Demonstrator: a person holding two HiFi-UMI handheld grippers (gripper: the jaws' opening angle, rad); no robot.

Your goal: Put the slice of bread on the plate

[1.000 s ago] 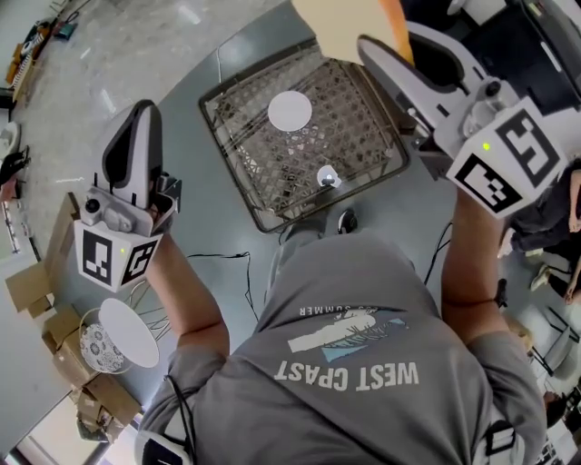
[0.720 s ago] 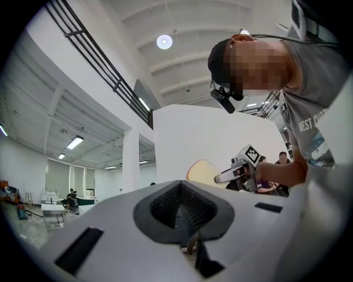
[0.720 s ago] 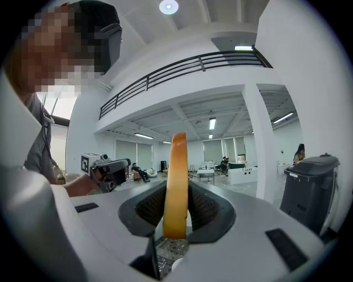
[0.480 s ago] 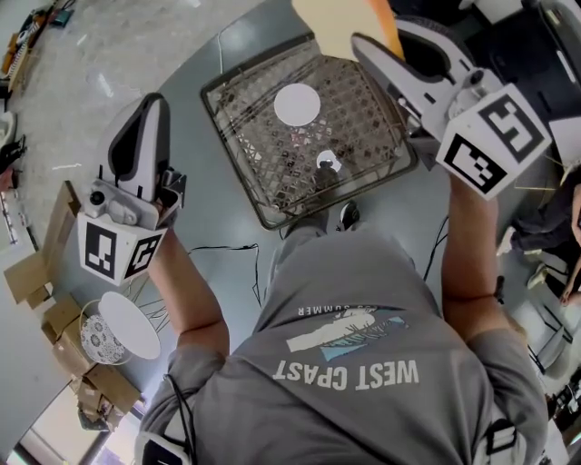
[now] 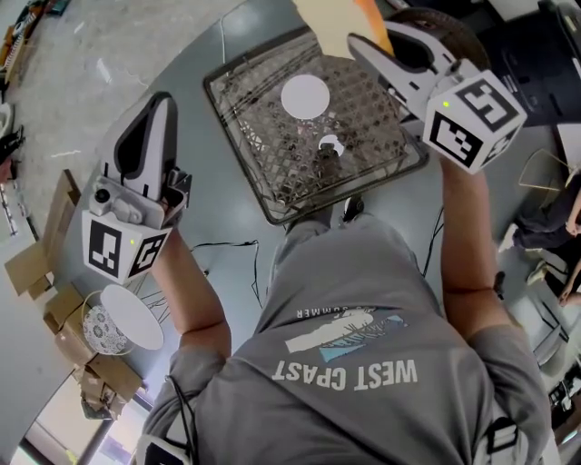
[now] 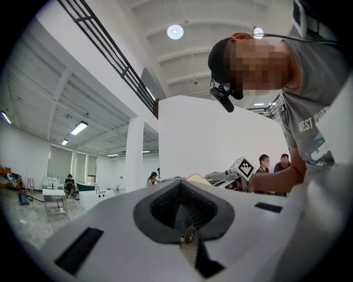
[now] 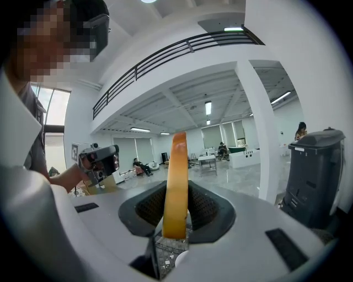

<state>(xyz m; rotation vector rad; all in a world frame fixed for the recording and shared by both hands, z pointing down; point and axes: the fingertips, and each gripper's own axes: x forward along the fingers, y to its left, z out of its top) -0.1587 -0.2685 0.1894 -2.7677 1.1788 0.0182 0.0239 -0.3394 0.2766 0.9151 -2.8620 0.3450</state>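
A tan slice of bread (image 5: 338,23) stands on edge, with my right gripper (image 5: 361,44) shut on it. From the right gripper view, the bread (image 7: 175,182) rises upright between the dark pads (image 7: 205,208). It hangs over the far right side of a wire mesh rack (image 5: 272,159). A round white plate (image 5: 305,95) lies on that rack, left of the bread. My left gripper (image 5: 162,102) hovers left of the rack, shut and empty; its tips (image 6: 179,186) meet.
A small white round object (image 5: 331,145) sits on the rack near the plate. Cardboard boxes (image 5: 41,272) and a white patterned bowl (image 5: 123,322) lie at the lower left. A dark bin (image 7: 314,176) stands to the right. People stand in the background.
My right gripper has moved up and left in the head view with the bread still in it. The left gripper has shifted slightly towards the rack.
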